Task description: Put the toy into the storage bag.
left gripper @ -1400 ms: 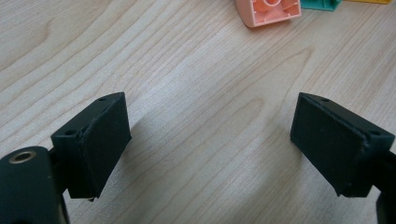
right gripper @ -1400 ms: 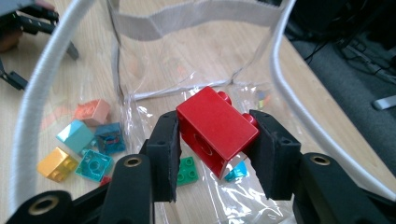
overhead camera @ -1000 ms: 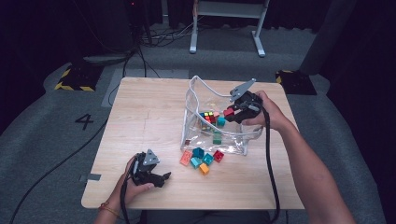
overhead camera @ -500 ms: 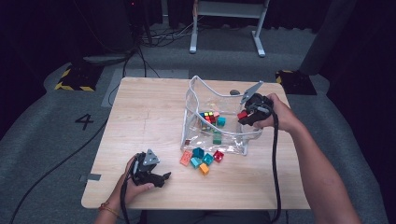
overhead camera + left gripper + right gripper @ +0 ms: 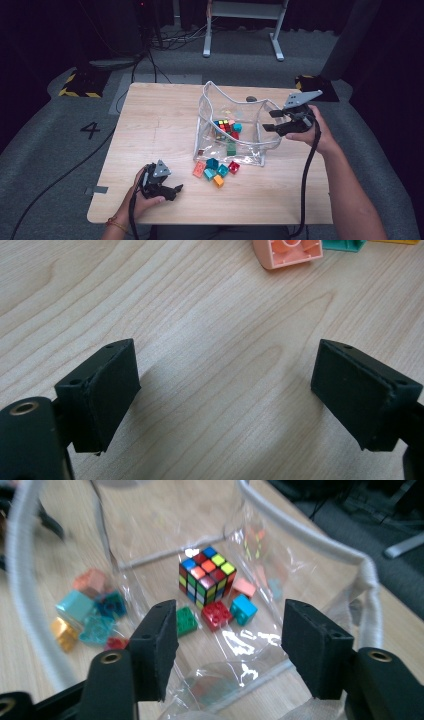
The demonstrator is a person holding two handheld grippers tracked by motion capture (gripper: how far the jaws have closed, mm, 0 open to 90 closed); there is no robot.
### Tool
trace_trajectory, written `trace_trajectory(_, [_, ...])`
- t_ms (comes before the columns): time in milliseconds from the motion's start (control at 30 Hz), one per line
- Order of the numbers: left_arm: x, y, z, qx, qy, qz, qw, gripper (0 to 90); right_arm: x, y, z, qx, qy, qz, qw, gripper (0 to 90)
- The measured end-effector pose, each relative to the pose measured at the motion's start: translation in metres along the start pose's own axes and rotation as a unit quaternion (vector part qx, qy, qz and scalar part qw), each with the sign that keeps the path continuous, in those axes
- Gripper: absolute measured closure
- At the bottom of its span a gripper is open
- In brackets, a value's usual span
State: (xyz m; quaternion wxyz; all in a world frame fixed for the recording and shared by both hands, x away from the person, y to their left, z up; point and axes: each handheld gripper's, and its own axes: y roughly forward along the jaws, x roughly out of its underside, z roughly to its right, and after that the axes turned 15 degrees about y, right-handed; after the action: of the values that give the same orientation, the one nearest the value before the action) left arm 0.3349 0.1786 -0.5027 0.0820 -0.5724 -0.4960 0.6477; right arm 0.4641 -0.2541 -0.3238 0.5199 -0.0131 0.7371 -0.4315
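A clear plastic bag (image 5: 252, 150) stands open on the wooden table (image 5: 150, 125). Inside it lie a Rubik's cube (image 5: 223, 125) (image 5: 206, 575) and a red brick (image 5: 216, 614), a green brick (image 5: 186, 621) and a blue brick (image 5: 243, 609). My right gripper (image 5: 268, 121) (image 5: 227, 630) hovers at the bag's right rim, pointing into it. Its jaws have just been opening and stand open with nothing between them. My left gripper (image 5: 172, 190) (image 5: 225, 390) rests open on the table's near left, over bare wood.
Several loose bricks (image 5: 215, 167) lie on the table just in front of the bag; a salmon-pink one (image 5: 287, 251) is closest to the left gripper. The bag's white corded rim (image 5: 310, 537) curves around the right gripper's jaws. The table's left half is bare wood.
My right gripper has drawn back to the right, from over the bag's inside to its right rim, and its jaws have spread. A red piece seen at its tips earlier is gone from them.
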Motion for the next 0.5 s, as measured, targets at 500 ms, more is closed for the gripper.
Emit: trace_trajectory(500, [0.0,0.0,0.0,-0.001,0.0,0.0,1.0,12.2,0.055,-0.056,-0.018,0.029,0.03,0.12,0.9919,33.8])
